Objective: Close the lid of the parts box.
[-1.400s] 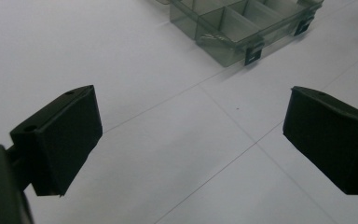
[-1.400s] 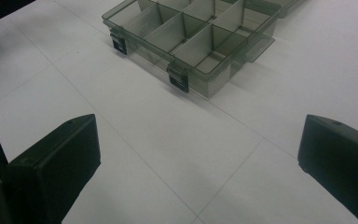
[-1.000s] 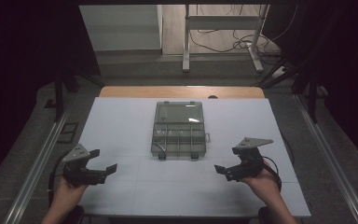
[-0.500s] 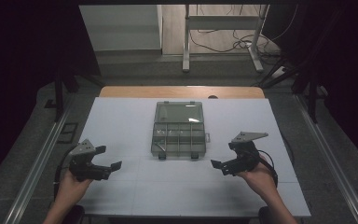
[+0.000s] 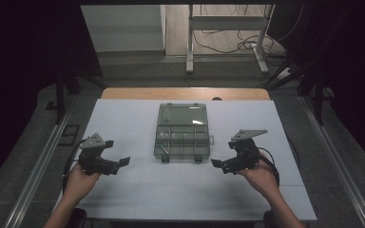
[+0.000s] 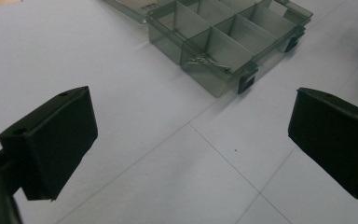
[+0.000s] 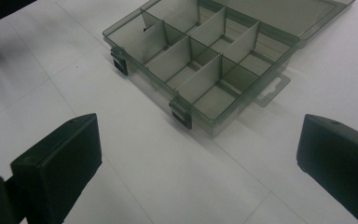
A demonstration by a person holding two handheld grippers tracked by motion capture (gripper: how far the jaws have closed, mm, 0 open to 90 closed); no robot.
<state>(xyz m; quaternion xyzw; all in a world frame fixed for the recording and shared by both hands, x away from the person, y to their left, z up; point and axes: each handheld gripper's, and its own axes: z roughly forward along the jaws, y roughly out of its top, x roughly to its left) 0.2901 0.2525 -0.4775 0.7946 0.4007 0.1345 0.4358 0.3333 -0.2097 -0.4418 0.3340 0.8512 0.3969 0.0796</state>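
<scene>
An open box (image 5: pixel 182 132) of smoky clear plastic sits mid-table (image 5: pixel 123 118), nearer the far edge, lid laid flat behind its divided tray. A small metal piece (image 6: pixel 209 62) lies in one near compartment. The left gripper (image 5: pixel 116 165) hangs over the near-left part of the surface, jaws spread wide and just opened further, nothing between them. The right gripper (image 5: pixel 220 165) hangs near the near-right, jaws equally wide and empty, both well apart from the box

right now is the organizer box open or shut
Open: the organizer box has its lid folded flat on the table behind it, and its compartments show uncovered.
</scene>
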